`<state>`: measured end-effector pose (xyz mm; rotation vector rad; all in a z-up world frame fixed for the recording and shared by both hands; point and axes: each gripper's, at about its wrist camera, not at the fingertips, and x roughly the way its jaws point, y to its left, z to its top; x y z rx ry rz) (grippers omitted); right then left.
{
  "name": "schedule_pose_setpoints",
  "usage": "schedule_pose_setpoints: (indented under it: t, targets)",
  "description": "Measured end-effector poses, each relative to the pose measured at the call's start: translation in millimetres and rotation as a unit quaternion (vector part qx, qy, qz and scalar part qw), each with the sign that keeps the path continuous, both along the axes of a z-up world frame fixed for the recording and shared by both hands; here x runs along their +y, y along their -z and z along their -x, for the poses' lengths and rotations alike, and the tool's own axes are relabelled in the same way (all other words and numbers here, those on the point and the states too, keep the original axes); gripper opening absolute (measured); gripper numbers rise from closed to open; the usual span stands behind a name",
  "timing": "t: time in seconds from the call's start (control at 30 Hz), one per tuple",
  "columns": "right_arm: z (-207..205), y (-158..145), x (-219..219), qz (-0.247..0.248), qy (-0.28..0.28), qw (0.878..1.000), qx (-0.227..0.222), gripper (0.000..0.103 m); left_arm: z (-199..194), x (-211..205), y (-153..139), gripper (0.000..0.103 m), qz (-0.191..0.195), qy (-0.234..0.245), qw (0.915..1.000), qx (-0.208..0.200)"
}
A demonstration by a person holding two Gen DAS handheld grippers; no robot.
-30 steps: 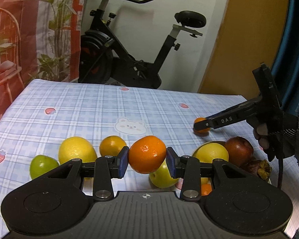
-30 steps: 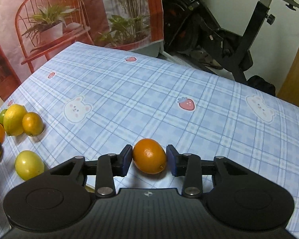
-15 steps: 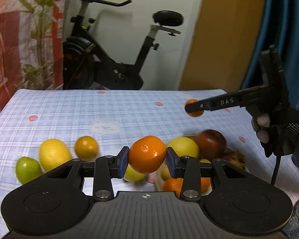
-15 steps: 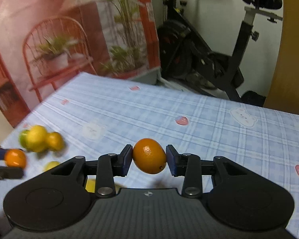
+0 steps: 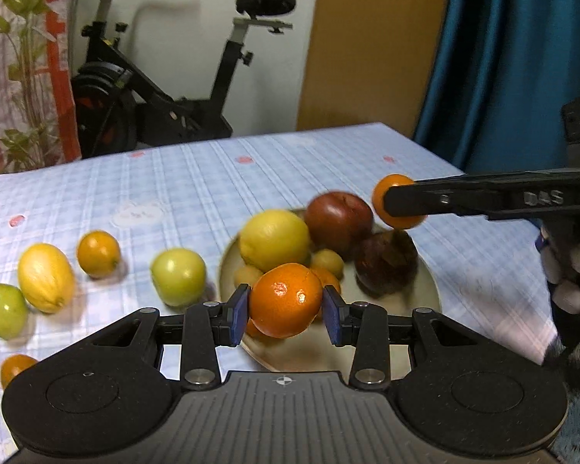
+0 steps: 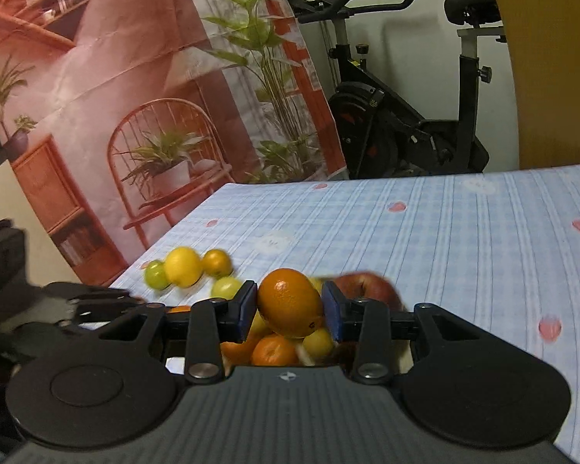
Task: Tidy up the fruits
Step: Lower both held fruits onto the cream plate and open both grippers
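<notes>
Both hands had swung across toward the plate [image 5: 425,290] since the earlier frames; a second ago the right gripper [image 6: 290,309] was out over bare tablecloth, and now it hung above the fruit heap. The left gripper [image 5: 286,307] had drifted the same way, so the plate sat right beneath its jaws.

The left tongs were clamped on a round orange [image 5: 284,299], blue pads pressed to either side. The right tongs were clamped on a smaller oval orange [image 6: 290,301], seen from the left wrist as a small orange ball carried in over the far side of the plate. Neither fruit had been let go.

On the plate lay a lemon [image 5: 274,239], a red apple [image 5: 338,218], a darker fruit and several small orange ones. Out on the cloth to the left, well apart from the plate, waited a green apple [image 5: 178,276], a long yellow lemon [image 5: 46,278], a small orange [image 5: 98,253] and another green one [image 5: 5,311].

The step in hand looked like delivery: two oranges arriving at once. Next, I judged, each gripper needed to lower onto a free spot and open gently, one after the other, because the heap was crowded and round fruit could roll off the rim.
</notes>
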<state>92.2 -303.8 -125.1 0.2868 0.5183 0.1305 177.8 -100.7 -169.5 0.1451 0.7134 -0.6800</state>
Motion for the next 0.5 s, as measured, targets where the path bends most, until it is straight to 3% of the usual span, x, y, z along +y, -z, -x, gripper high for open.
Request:
schedule_pose_setpoints:
  t: [0.17, 0.5]
  targets:
    - [23.7, 8.3, 6.6, -0.009, -0.004, 1.000, 0.014, 0.039, 7.6, -7.3, 7.3, 0.042, -0.014, 0.016, 0.9997, 0.009]
    - [34.7, 45.2, 14.3, -0.003, 0.006, 0.996, 0.090, 0.039, 7.9, -19.2, 21.5, 0.042, -0.052, 0.027, 0.9981, 0.021]
